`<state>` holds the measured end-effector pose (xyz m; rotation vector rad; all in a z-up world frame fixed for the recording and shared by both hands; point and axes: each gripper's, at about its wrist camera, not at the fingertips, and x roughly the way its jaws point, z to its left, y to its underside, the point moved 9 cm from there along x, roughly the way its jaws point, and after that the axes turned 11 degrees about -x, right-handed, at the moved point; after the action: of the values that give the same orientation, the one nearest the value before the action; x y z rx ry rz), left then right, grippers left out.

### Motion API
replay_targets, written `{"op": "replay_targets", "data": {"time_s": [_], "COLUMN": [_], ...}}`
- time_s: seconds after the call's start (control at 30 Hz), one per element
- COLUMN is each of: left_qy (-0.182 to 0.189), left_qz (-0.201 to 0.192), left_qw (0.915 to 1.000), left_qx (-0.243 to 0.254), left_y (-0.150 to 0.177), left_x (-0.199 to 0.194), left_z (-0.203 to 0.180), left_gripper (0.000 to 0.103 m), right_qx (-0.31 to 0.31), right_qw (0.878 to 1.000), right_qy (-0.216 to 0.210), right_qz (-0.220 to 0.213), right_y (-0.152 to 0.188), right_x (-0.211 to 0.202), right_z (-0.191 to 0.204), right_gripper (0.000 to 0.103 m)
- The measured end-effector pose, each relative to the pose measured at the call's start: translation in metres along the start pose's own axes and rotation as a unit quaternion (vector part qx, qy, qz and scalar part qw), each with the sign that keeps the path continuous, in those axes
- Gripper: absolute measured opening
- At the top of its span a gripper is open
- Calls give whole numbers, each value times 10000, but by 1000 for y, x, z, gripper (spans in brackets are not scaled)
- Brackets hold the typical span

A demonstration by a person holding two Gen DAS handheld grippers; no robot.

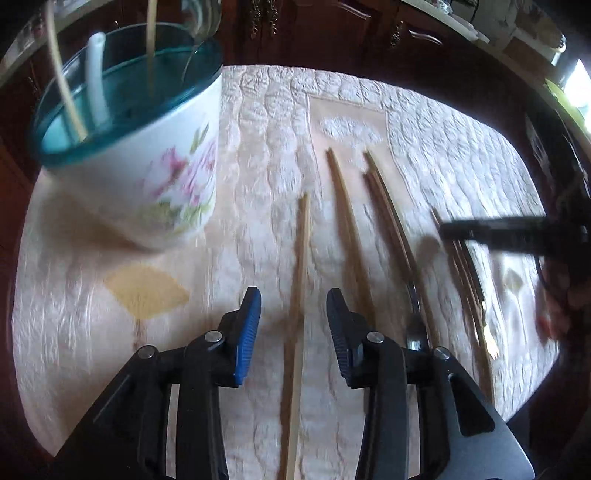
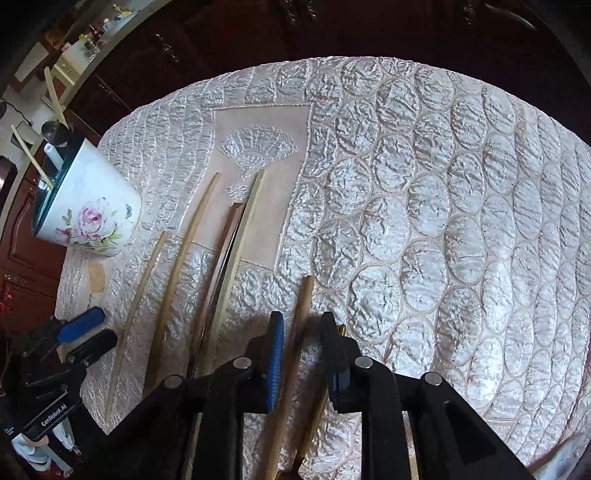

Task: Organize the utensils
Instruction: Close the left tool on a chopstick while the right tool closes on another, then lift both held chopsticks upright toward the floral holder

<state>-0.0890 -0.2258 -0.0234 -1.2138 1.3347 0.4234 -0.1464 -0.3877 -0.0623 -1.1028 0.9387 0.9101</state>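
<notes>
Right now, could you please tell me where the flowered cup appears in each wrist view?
Left wrist: the flowered cup fills the upper left, large and close.
Right wrist: it sits small at the left edge, tilted by the lens.
Shared landmark: the fan emblem on the tablecloth.

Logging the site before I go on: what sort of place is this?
Likely a home kitchen or dining room: a table with a quilted cloth, dark wooden cabinets behind it, chopsticks beside a floral holder.
</notes>
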Motion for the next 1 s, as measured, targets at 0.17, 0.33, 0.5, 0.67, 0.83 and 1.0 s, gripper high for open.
{"op": "replay_targets", "data": {"time_s": [0.17, 0.33, 0.5, 0.67, 0.83, 1.0], "left_qy": [-337, -293, 408, 768, 869, 961], "left_qz": [125, 180, 97, -362, -823, -1117], "left_qw": [9994, 9993, 9991, 9963, 9928, 9891], "left_qx": [-16, 159, -55, -93, -19, 0], "left_y": [-25, -32, -41, -49, -46, -39], "left_x": [35, 48, 9, -56, -112, -158], "left_z": [-6, -14, -14, -8, -7, 7], "left_gripper": [41, 4, 4, 4, 4, 4], "right_qx": [-8, -103, -147, -334, -557, -805], "right_qw": [10000, 9996, 9967, 9891, 9825, 9763], "right_qy": [-86, -148, -334, -498, -447, -400], "right_qz": [33, -221, -730, -1346, -1722, -1970], "right_y": [-6, -11, -21, -32, -32, -32], "right_x": [11, 3, -37, -95, -136, -171], "right_z": [4, 11, 24, 47, 68, 87], "right_gripper": [17, 6, 5, 5, 5, 5]}}
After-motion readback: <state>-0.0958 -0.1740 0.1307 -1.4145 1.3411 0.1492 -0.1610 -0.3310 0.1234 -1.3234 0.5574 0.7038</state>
